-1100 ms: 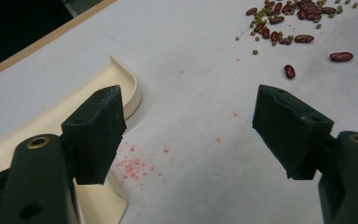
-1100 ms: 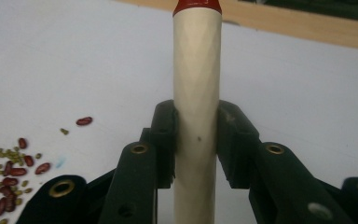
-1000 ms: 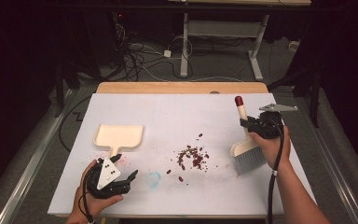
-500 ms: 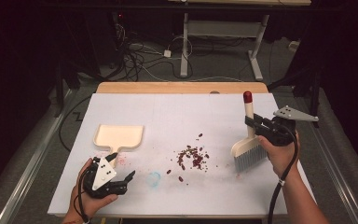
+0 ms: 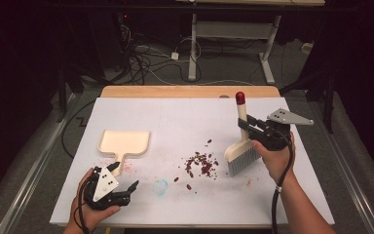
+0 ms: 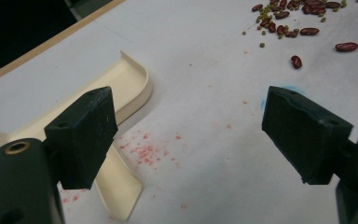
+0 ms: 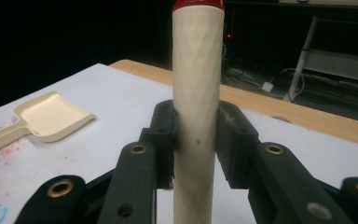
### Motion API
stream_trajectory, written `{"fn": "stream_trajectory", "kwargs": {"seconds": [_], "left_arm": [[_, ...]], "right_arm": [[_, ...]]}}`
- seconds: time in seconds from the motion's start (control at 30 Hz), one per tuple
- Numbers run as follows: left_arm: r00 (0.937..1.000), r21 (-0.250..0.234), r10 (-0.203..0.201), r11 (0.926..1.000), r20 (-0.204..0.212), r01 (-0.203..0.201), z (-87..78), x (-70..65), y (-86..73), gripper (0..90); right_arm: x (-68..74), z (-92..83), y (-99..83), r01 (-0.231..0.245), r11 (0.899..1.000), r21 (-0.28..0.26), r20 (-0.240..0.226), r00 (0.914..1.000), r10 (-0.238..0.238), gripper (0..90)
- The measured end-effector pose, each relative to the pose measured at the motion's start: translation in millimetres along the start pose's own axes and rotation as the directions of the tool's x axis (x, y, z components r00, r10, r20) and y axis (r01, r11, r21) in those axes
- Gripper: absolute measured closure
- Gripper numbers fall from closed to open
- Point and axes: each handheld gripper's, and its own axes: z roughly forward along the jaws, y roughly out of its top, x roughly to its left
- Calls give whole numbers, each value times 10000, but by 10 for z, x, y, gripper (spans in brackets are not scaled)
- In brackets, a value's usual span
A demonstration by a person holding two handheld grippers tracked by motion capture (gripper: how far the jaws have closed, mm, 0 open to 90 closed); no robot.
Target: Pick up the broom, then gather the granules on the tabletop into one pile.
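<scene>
1. At the right of the worktop (image 5: 141, 105), the right gripper (image 5: 251, 127) is clamped on the handle of the brush (image 5: 242, 148), a cream brush with a red cap, bristles just right of the beans (image 5: 200, 165).
2. Nothing is swept yet: the beans lie scattered mid-worktop, and the cream dustpan (image 5: 124, 145) sits empty at the left.
3. Near the dustpan's handle, the left gripper (image 5: 129, 191) gapes wide, holding nothing.

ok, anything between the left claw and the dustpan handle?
Nothing visible. The left claw is open on bare table, and the dustpan handle lies just beside its left jaw. The beans lie farther off toward the brush.
</scene>
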Motion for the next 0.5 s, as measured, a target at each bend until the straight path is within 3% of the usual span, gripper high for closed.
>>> {"fn": "stream_trajectory", "kwargs": {"seconds": [0.3,0.5], "left_arm": [[10000,131,38,9999,72,-39,-15,-20,-26,172],[10000,83,-15,10000,60,15,-42,-15,-34,172]], "right_arm": [[133,301,88,138,9998,-139,-96,9999,-139,707],[136,574,198,-53,9995,-315,330,9994,63,706]]}}
